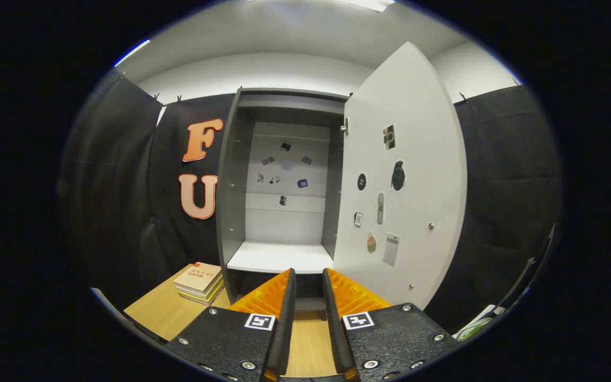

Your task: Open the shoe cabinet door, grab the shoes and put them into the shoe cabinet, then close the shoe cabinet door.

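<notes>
Grey laminate frames the tall shoe cabinet (284,180) straight ahead of you, and its flat white door (417,175) stands swung wide on the right, hinged at the cabinet's right wall, with small stickers and a knob dotted over its inner face. Inside, the white shelf (279,258) lies bare, and the pale back panel carries a scatter of little dark marks. Your gripper (309,281) points at the cabinet's lower edge with its fingers a little apart and nothing between them; you can see the light wooden floor board (308,345) through the gap. So I judge the door step finished and the shoes as the next job, though no shoes appear anywhere ahead of you, so you will likely have to turn to find them. A stack of books with a tan cover (199,281) sits on the low wooden table (157,313) just left of the cabinet's foot. The risks from here: the open door's lower corner hangs near your right finger, so a careless swing to that side could knock it partway shut and block the opening; a swing to the left could clip the books. Later, if you bring a shoe in too low, it could catch the front lip of the shelf and slip from the fingers.
</notes>
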Tool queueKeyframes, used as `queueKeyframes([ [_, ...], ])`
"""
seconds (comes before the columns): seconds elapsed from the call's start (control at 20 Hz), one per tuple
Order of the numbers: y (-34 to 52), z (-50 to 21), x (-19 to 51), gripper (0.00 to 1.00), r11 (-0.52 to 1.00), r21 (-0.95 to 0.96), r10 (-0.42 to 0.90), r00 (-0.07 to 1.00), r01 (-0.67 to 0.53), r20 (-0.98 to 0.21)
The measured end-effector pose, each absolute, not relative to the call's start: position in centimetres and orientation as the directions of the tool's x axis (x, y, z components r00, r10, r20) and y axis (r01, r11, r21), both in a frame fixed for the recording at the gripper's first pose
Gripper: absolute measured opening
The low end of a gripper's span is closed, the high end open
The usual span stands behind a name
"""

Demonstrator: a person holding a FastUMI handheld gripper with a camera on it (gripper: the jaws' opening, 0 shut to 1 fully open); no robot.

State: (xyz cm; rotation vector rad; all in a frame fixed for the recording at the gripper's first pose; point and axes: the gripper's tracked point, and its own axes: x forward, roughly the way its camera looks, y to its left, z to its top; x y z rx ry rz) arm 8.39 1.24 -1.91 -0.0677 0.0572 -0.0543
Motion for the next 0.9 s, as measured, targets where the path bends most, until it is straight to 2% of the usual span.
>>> queueKeyframes([
  [0.2,4.6,-7.4,9.7,0.32,0.999,-0.047,0.000,0.989,-0.007,-0.149],
  [0.4,7.2,-16.2,10.8,0.33,0.999,0.008,0.041,0.950,-0.041,-0.309],
  [0.6,8.0,-25.4,11.0,0.33,0.998,0.057,0.046,0.884,-0.022,-0.465],
  [0.9,8.7,-36.5,11.4,0.33,0.995,0.097,0.058,0.780,0.004,-0.623],
])
